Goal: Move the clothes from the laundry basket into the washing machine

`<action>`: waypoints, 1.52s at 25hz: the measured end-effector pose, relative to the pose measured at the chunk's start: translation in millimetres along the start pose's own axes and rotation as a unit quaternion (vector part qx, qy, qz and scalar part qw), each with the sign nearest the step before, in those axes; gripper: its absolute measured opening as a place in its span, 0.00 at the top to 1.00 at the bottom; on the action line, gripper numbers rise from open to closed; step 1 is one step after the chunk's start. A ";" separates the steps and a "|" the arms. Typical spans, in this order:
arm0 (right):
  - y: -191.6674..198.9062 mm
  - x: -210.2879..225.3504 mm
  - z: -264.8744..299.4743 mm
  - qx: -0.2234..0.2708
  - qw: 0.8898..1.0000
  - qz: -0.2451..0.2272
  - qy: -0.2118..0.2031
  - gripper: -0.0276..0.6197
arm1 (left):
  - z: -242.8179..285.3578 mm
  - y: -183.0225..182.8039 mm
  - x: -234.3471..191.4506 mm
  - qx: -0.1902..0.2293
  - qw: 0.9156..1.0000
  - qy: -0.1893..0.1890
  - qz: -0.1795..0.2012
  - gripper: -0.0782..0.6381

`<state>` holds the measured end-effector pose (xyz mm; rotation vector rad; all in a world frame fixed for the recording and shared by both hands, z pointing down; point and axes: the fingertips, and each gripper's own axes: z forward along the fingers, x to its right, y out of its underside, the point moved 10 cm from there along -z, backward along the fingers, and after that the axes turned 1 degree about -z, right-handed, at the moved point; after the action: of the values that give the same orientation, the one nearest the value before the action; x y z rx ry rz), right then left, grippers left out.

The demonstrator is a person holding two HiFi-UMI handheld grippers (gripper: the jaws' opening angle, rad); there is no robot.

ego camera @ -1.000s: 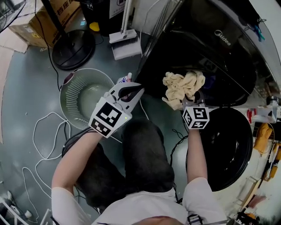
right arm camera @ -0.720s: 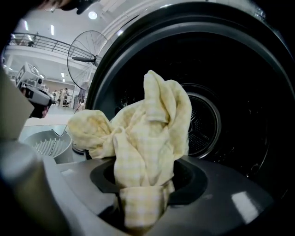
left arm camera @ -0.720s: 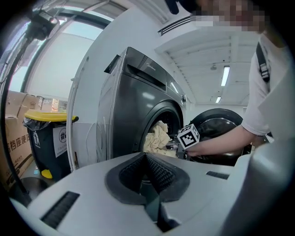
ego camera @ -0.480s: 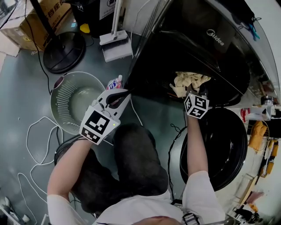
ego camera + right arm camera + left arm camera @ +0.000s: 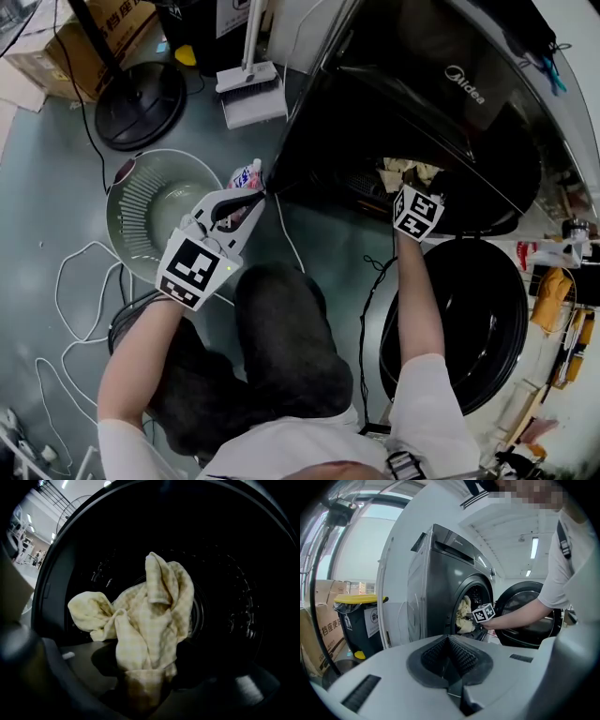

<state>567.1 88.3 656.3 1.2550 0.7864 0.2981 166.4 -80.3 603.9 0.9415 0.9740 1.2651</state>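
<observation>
1. since a second ago the right tool (image 5: 410,190) has carried the yellow cloth (image 5: 150,620) into the washing machine (image 5: 469,103) drum.
2. its jaws clamp the cloth's lower end; release is still to come.
3. left tool (image 5: 450,667) is closed on nothing beside the laundry basket (image 5: 141,202), which looks empty.

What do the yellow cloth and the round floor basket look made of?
Cloth: soft woven fabric, possibly cotton, with a matte look; it shows a faint check pattern and limp folds.
Basket: probably pale moulded plastic, smooth; its wall is made of thin, rigid slats.
</observation>
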 end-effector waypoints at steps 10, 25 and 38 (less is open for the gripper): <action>28.5 -2.0 19.3 -0.094 0.994 0.005 -0.057 0.07 | -17.3 10.2 -7.5 -0.014 1.000 -0.015 -0.012 0.88; 2.8 -19.3 -14.3 -0.084 0.994 -0.007 -0.077 0.08 | -31.3 12.8 -13.9 -0.003 1.000 -0.012 -0.016 0.88; -32.9 -41.3 -57.3 -0.065 0.995 -0.014 -0.077 0.32 | -39.7 10.7 -27.1 0.020 0.999 -0.022 -0.023 0.88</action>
<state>492.3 95.1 635.3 1.1301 0.6414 0.2224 124.0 -105.3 603.1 0.9690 0.9849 1.1867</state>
